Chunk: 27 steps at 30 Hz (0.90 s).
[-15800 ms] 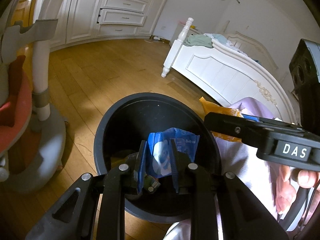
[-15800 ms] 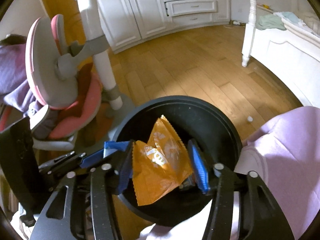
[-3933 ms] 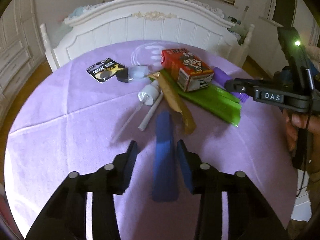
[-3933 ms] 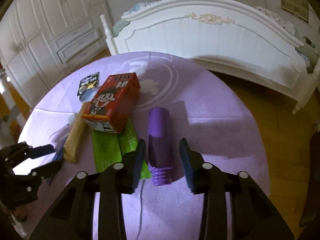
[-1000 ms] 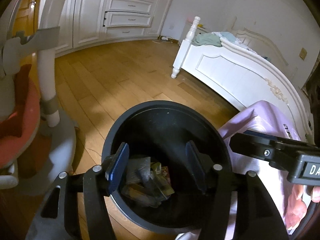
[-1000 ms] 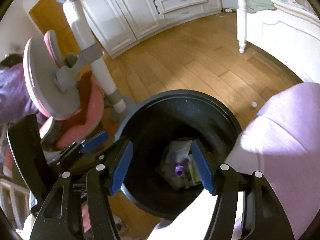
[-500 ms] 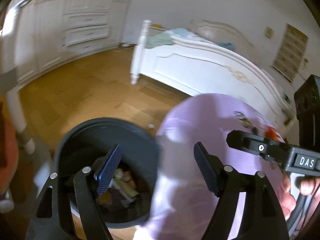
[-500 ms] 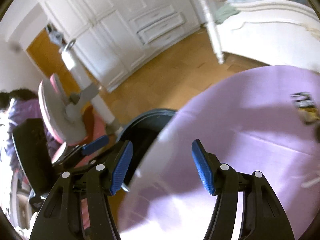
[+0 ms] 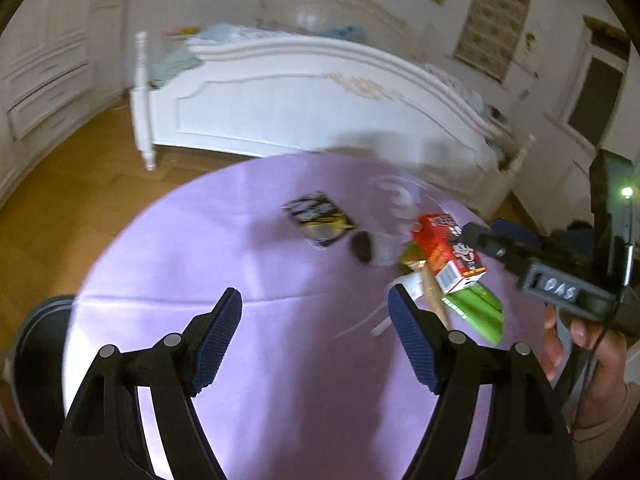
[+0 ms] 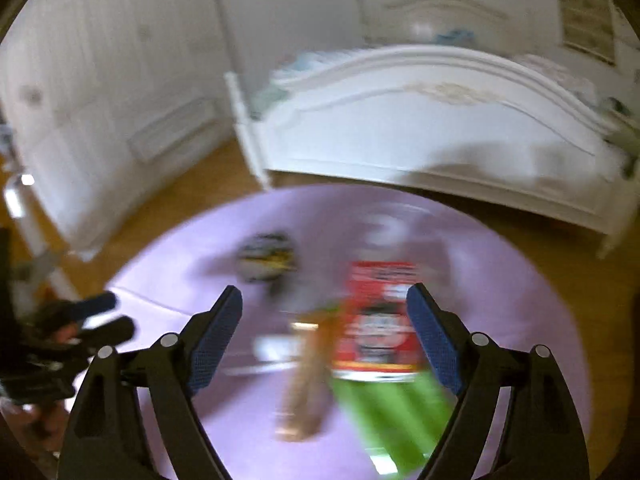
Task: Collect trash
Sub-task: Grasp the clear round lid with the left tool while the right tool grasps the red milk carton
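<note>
Now away from bin (image 9: 28,380), jaws opening empty, over table (image 9: 240,264)

— Where is free room found on the purple table (image 9: 168,264)?
— The near and left parts are left bare; nothing is met between the spread fingers of the left gripper (image 9: 314,334).
— And what is set in the way?
— A red carton (image 9: 448,250), a green packet (image 9: 478,312), a brown wrapper (image 10: 306,380) and a dark sachet (image 9: 318,218) are clustered far right; the black bin (image 9: 38,372) is stood at the left edge.
</note>
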Available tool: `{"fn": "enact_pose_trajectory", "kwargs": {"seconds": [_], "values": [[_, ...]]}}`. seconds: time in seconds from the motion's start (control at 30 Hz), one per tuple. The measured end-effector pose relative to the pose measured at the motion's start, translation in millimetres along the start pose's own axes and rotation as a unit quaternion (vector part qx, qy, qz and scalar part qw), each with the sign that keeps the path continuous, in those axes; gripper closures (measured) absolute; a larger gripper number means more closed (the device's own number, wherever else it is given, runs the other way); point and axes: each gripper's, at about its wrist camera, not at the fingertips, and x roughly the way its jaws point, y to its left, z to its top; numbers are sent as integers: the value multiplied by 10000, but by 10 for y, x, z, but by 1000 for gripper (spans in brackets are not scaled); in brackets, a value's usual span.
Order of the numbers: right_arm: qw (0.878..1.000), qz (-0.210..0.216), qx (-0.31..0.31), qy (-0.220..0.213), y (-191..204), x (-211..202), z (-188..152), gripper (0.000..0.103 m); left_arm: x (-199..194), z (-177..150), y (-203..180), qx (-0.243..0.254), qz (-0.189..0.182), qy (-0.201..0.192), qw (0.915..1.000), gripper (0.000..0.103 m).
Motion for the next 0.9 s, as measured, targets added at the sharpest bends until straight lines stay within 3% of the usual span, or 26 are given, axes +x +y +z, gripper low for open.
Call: {"fn": "enact_pose_trajectory", "kwargs": {"seconds": [0.13, 0.23, 0.3, 0.43, 0.53, 0.6, 0.9], "values": [[9990, -150, -164, 393, -139, 237, -89, 20, 322, 123, -344, 371, -84, 195, 9991, 28], [9984, -136, -305, 451, -131, 314, -159, 20, 585, 197, -463, 533, -28, 373, 9979, 27], [9979, -223, -383, 479, -128, 363, -170, 29, 768, 232, -477, 590, 65, 508, 9969, 28], [9975, -185, -376, 565, -199, 429, -197, 33, 1017, 249, -559, 655, 182, 677, 9954, 29], [9972, -208, -429, 571, -246, 440, -232, 41, 1081, 212, -637, 760, 295, 687, 9943, 37], [9971, -201, -435, 595, -277, 472, -244, 46, 1098, 220, -661, 798, 311, 636, 9943, 49], [9990, -39, -282, 334, -315, 338, -227, 48, 984, 215, -577, 656, 106, 413, 9969, 49]]}}
